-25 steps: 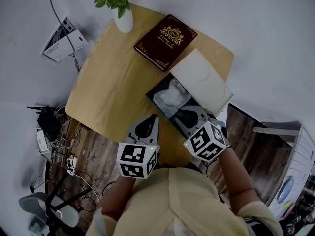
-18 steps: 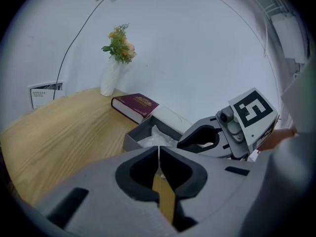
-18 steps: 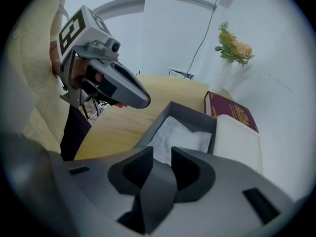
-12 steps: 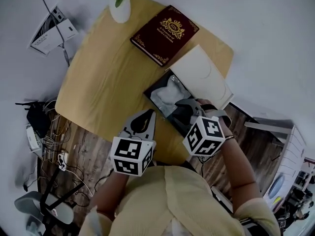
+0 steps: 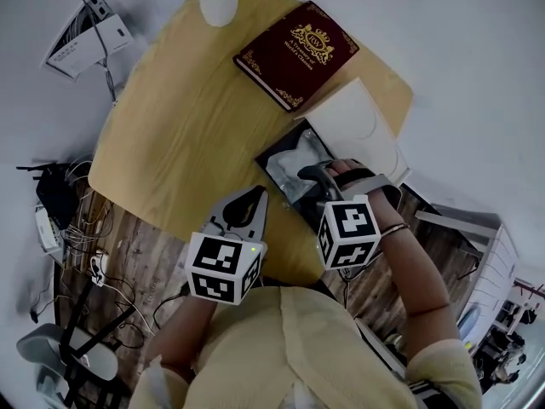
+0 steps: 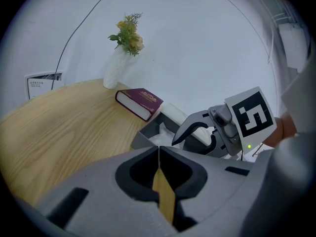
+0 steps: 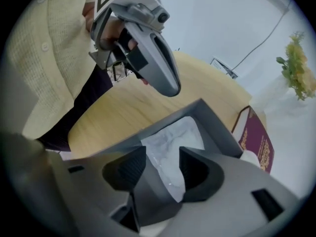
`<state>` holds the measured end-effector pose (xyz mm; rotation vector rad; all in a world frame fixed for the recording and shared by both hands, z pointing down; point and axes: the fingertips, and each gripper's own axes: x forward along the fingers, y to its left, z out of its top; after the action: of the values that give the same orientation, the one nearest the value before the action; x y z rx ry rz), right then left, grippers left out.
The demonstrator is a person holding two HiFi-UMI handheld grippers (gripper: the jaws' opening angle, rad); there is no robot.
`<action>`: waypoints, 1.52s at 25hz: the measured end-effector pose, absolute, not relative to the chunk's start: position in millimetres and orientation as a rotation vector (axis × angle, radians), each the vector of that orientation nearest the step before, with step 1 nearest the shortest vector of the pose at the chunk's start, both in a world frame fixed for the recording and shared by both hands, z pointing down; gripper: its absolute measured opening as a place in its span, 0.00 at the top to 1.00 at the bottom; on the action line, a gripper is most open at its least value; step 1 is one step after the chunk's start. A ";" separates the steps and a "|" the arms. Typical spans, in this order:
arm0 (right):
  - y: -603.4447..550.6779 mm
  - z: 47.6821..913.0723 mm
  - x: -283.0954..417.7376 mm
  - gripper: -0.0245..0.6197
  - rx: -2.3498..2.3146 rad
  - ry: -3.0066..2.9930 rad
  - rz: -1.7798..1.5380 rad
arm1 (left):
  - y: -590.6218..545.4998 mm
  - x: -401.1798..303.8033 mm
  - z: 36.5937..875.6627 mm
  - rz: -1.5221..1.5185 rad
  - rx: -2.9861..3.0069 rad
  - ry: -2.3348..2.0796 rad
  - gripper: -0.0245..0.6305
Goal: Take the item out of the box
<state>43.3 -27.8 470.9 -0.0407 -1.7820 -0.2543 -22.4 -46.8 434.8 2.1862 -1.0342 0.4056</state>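
A dark open box (image 5: 266,157) lies on the wooden table (image 5: 187,118) with a white plastic-wrapped item (image 5: 294,162) inside. My right gripper (image 5: 322,175) points steeply down over the box. Its jaws have just been opening, and in the right gripper view the item (image 7: 170,139) shows in the gap between them, untouched by the pads. My left gripper (image 5: 254,198) is shut and empty, a little to the left of the box above the table's near edge. From the left gripper view I see the box (image 6: 143,138) and the right gripper (image 6: 200,137) over it.
The box's white lid (image 5: 358,130) lies right behind the box. A maroon book (image 5: 298,51) and a white vase (image 5: 220,2) stand farther back. Cables (image 5: 60,220) and a booklet (image 5: 85,41) lie on the floor left of the table.
My right gripper has rolled and tipped downward over the box, and its jaws have opened. The left gripper has sunk slightly beside the box and stays shut.
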 end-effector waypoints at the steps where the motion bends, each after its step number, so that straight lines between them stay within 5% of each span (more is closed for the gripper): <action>1: -28.4 473.5 43.5 0.66 -0.064 -1.761 -0.271 | -47.3 -23.1 434.9 0.403 2.184 -1.034 0.92; 38: -40.9 494.8 45.2 0.60 -0.222 -1.588 -0.462 | -50.7 -31.0 442.0 0.390 2.154 -1.034 0.92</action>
<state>45.2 -40.9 494.8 -0.2222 -1.5876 -0.4623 -31.0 -50.7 442.0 2.1539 -1.0337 0.3897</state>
